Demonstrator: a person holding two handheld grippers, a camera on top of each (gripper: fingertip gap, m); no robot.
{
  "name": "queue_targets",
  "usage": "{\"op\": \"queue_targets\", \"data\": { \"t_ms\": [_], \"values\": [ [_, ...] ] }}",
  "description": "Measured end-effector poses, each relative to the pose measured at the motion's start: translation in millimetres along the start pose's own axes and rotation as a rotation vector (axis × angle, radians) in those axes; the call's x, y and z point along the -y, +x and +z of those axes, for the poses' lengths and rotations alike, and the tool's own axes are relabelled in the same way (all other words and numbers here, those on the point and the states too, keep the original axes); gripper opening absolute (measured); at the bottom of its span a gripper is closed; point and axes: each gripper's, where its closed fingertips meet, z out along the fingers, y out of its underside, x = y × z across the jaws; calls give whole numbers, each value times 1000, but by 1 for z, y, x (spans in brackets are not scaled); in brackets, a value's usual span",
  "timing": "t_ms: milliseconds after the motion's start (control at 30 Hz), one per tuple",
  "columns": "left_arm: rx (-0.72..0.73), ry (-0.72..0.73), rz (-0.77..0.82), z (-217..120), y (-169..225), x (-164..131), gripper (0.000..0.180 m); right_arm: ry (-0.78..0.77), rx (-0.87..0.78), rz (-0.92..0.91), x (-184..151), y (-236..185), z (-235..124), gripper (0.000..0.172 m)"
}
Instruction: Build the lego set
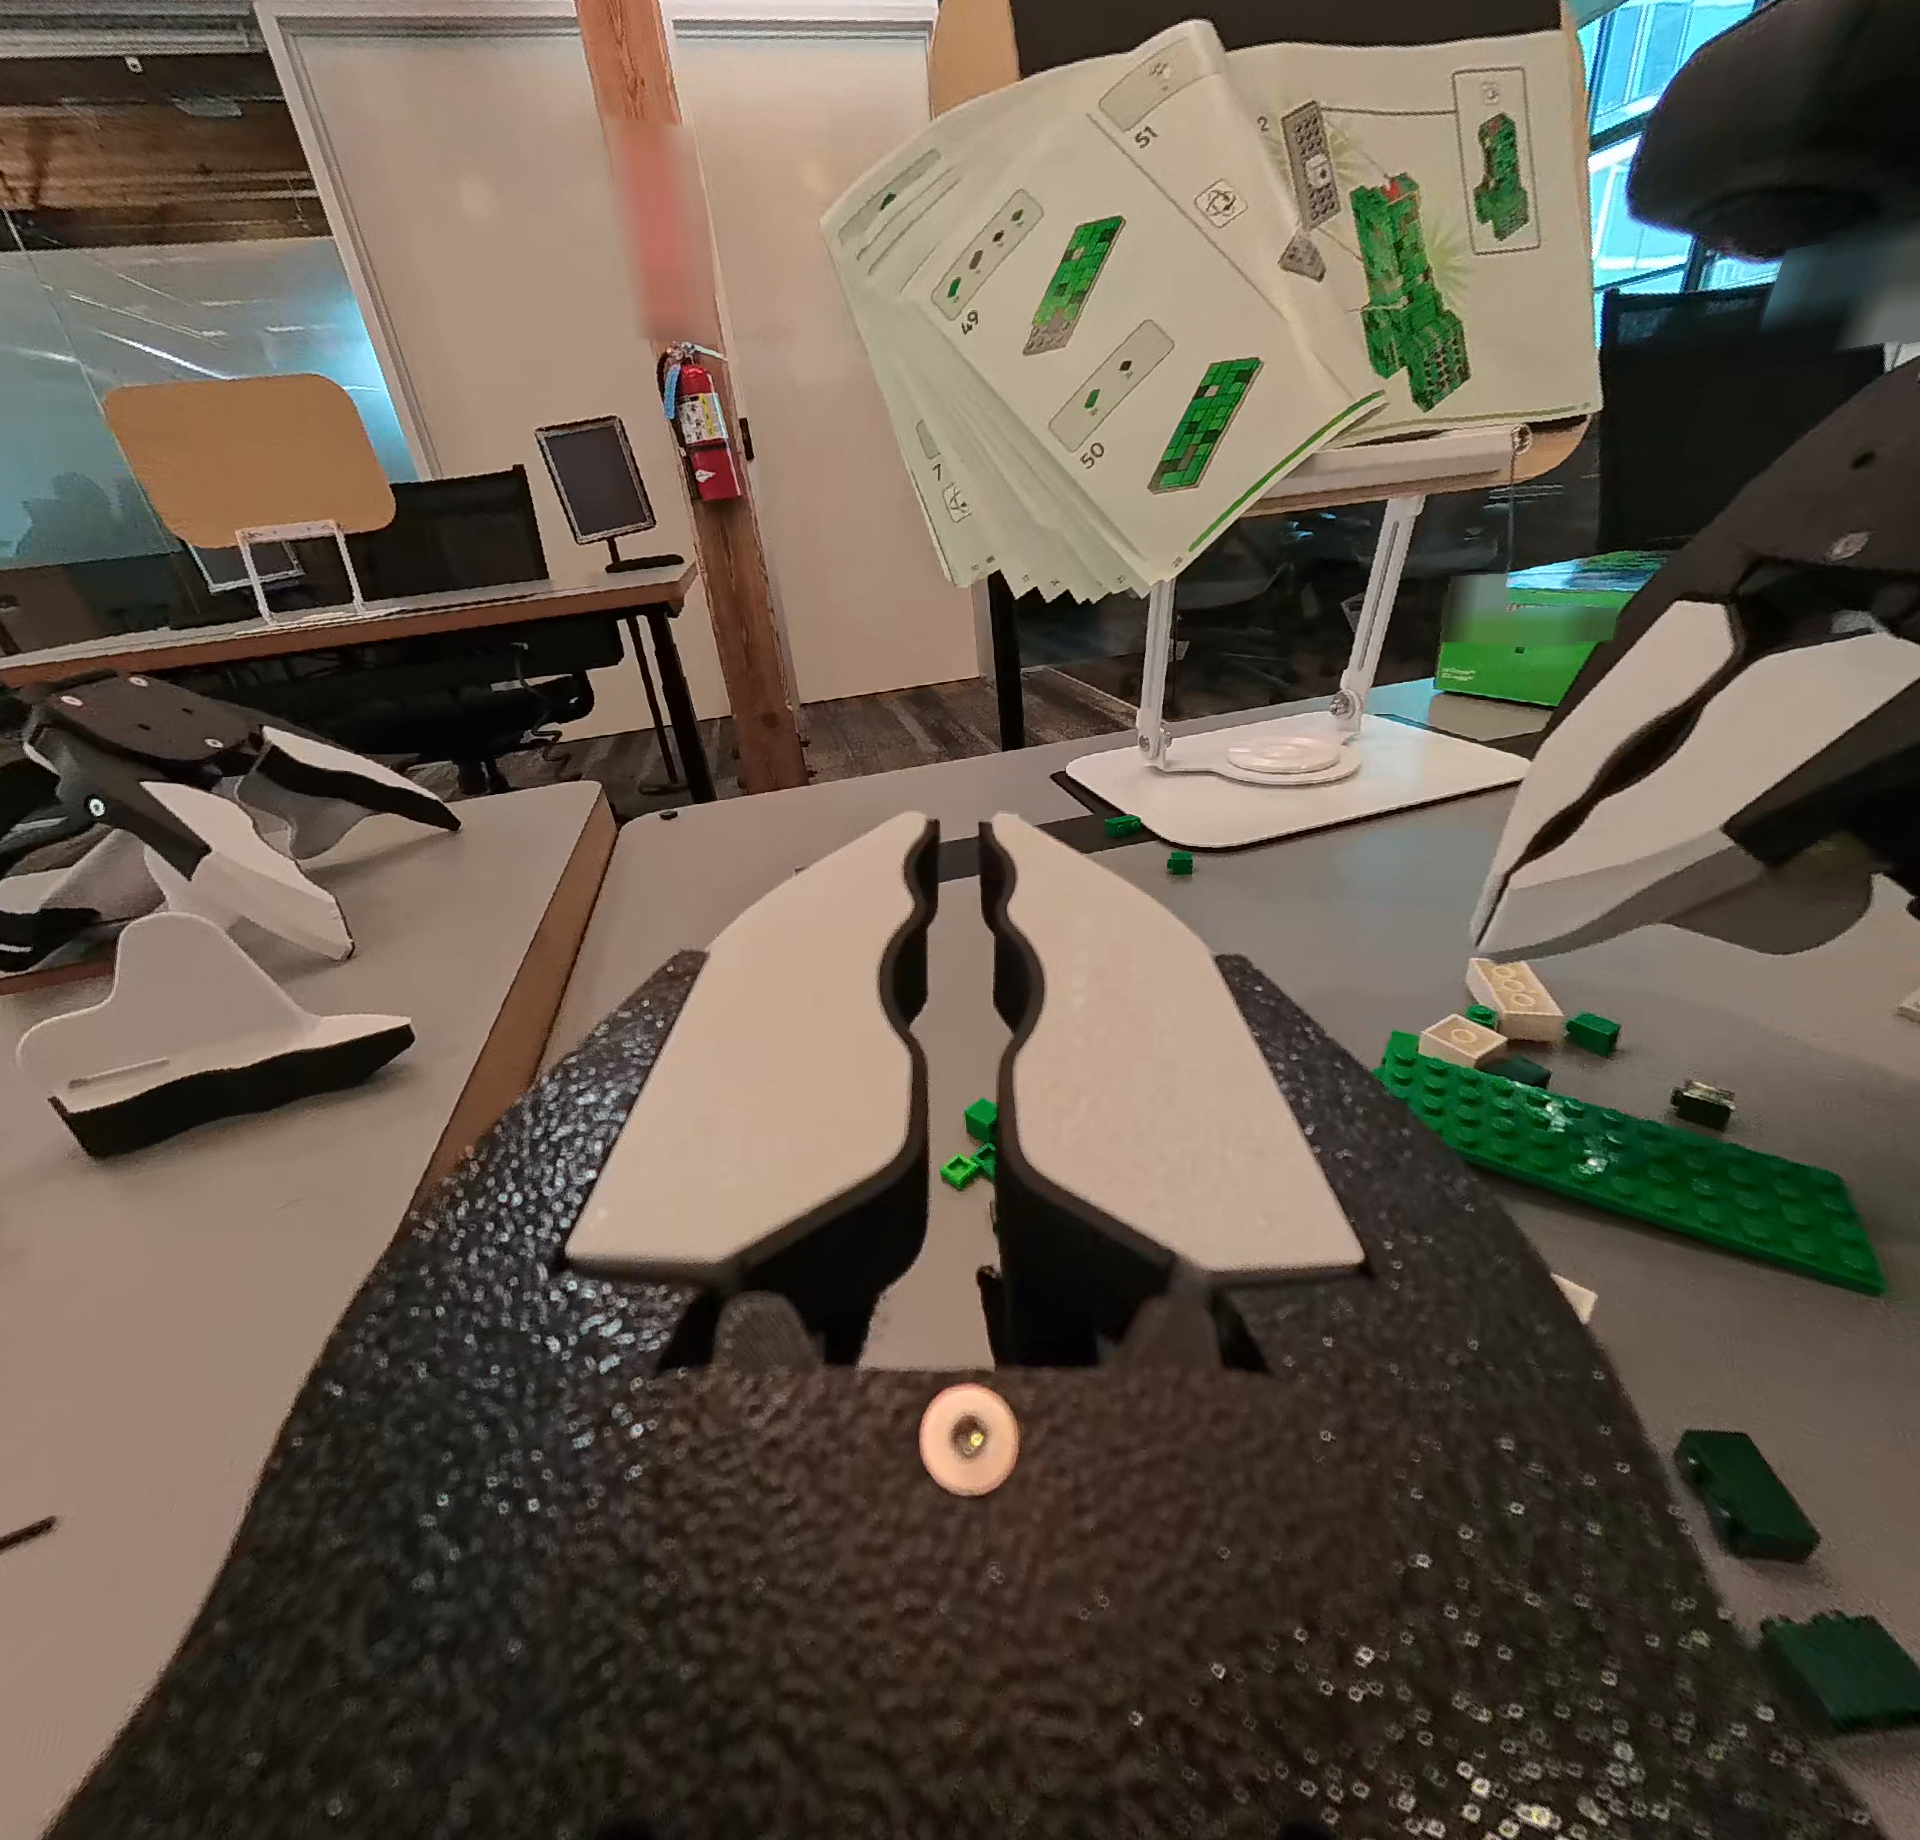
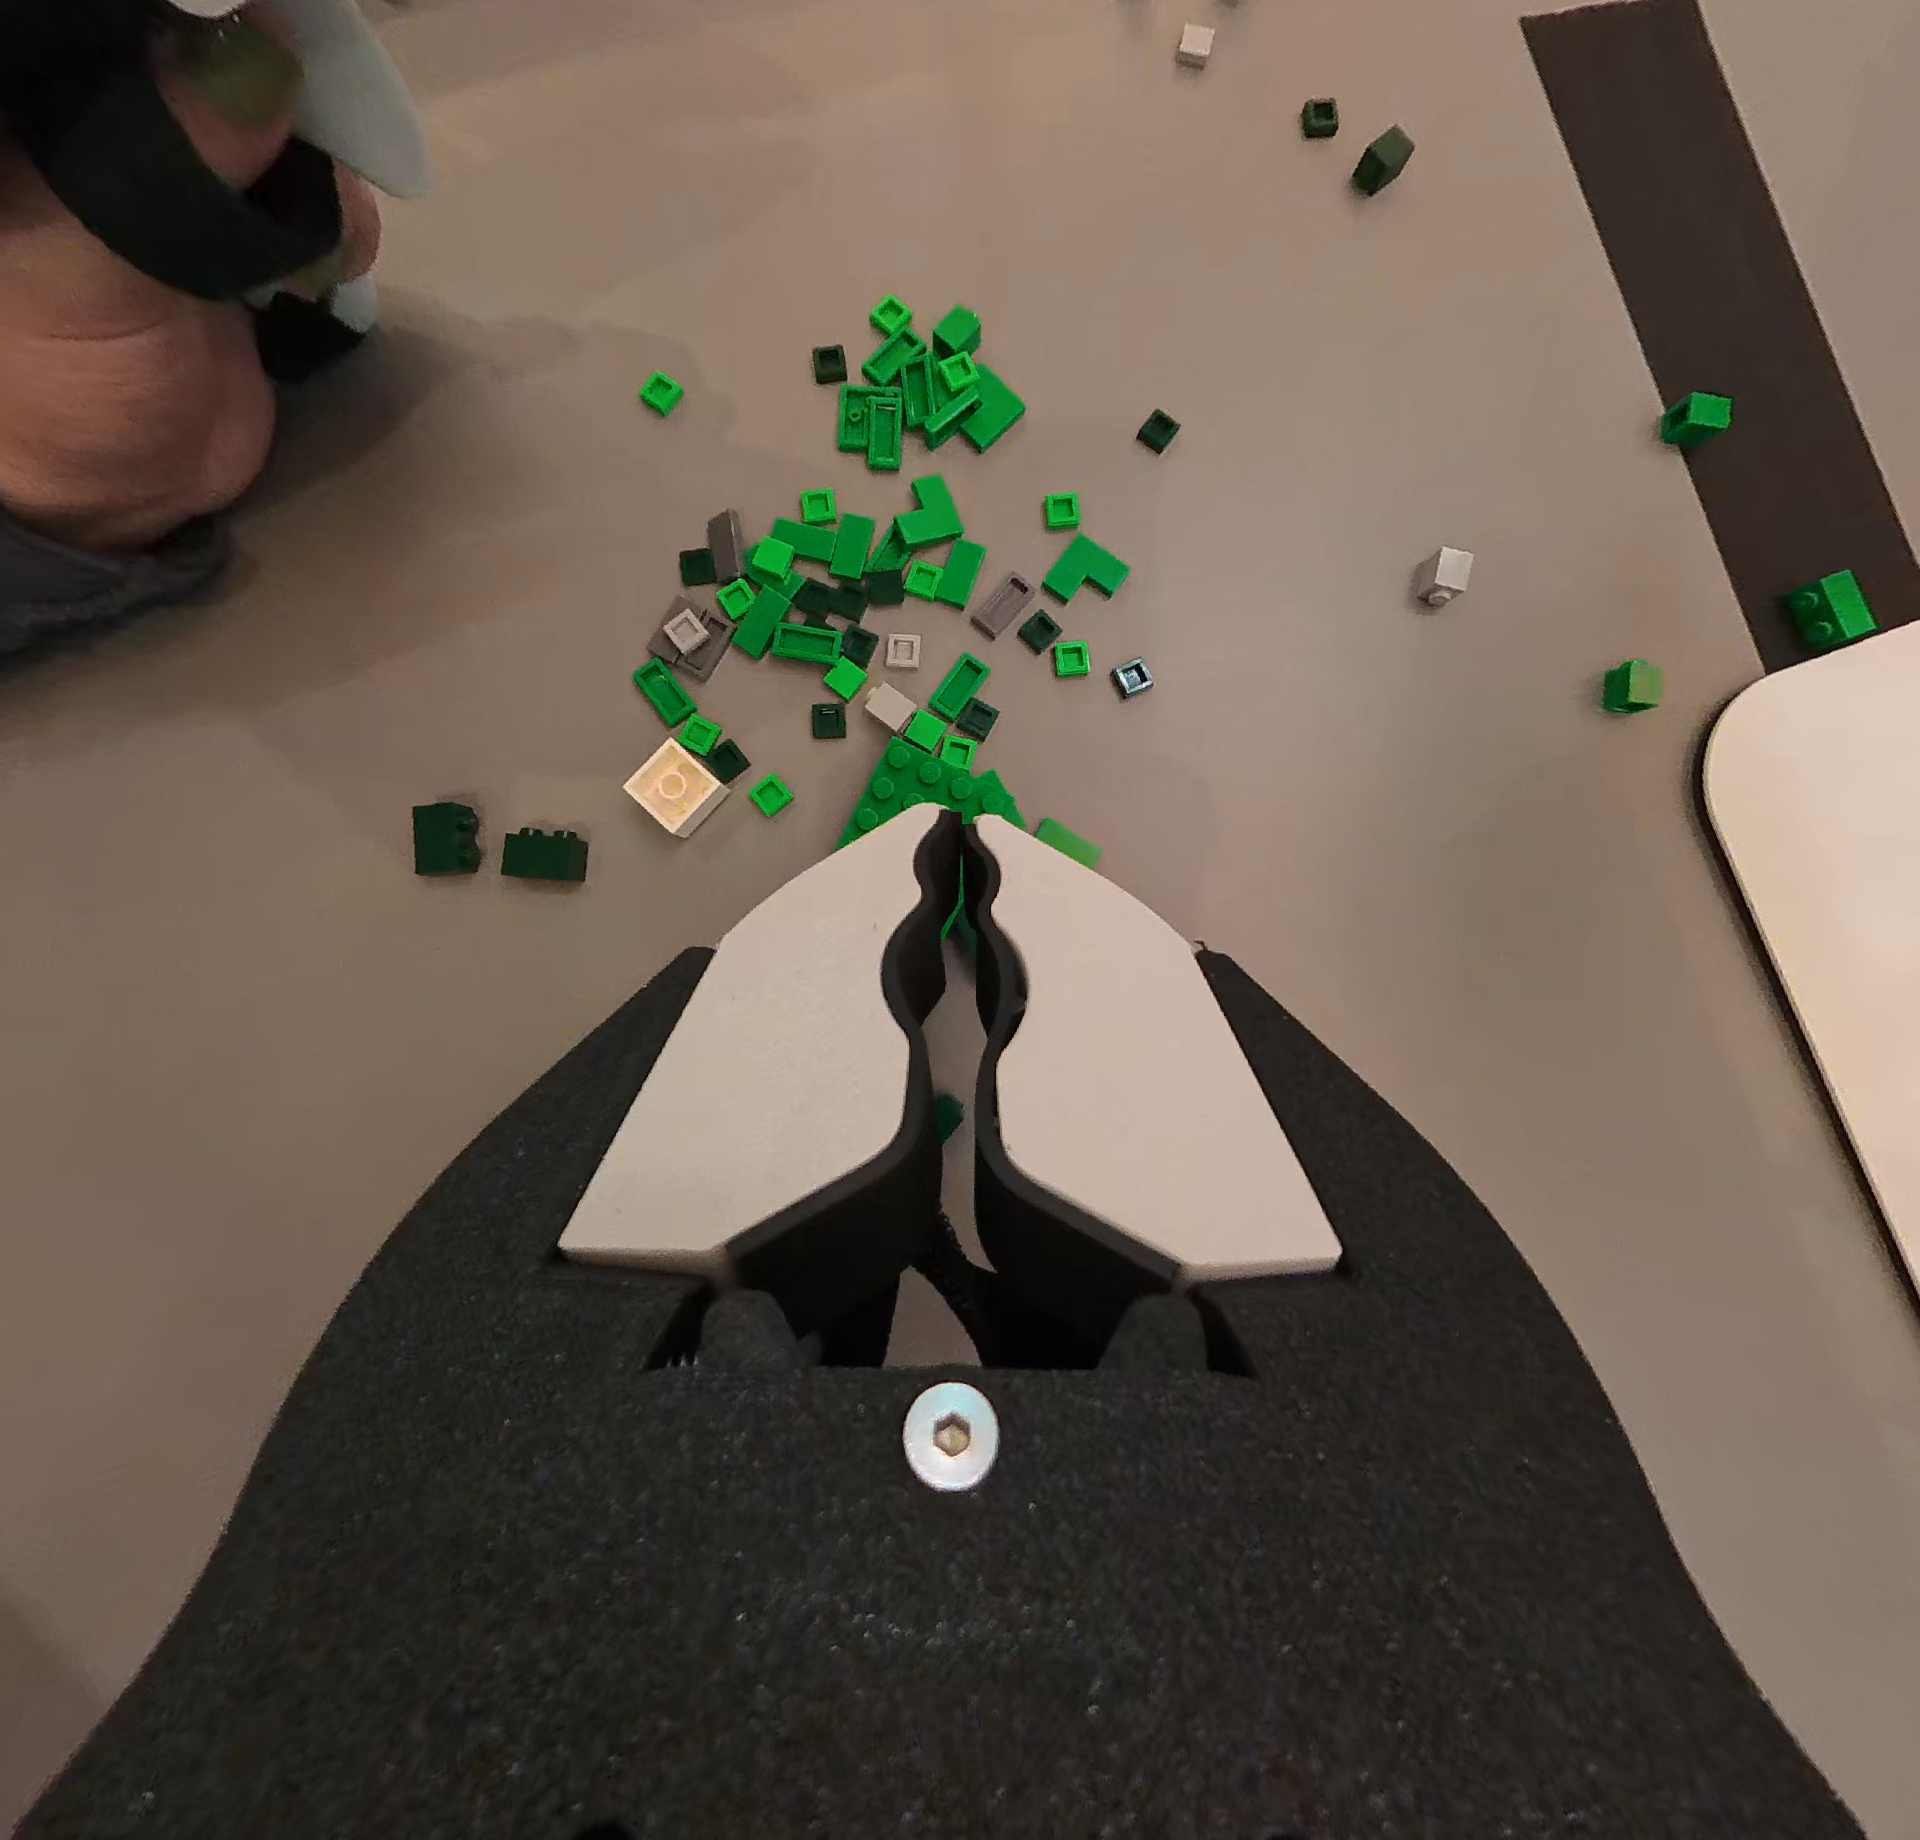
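Right gripper (image 2: pixel 961 822) hovering clenched just over the green plate (image 2: pixel 904 782).
Its tips are meeting above the plate's near edge, with loose bricks (image 2: pixel 883 585) lying scattered beyond. The left gripper (image 1: pixel 961 834) is hanging slightly parted, empty, above the table (image 1: pixel 1351 917).

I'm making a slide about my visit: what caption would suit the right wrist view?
Shut claw poised above a studded green plate, beside a scatter of small green and grey bricks on a grey table.
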Motion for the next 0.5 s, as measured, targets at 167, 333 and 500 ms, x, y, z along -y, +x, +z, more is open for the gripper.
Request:
{"op": "queue_targets", "data": {
  "t_ms": [167,333,500],
  "values": [
    [8,5,-11,0,-2,1,7,4,-17,-3,0,3,-2,0],
    [12,7,-16,-1,-3,1,7,-16,-63,-20,-4,14,-5,0],
    [10,6,-14,-1,-4,1,6,-98,-7,-26,-6,23,11,6]
  ]
}}
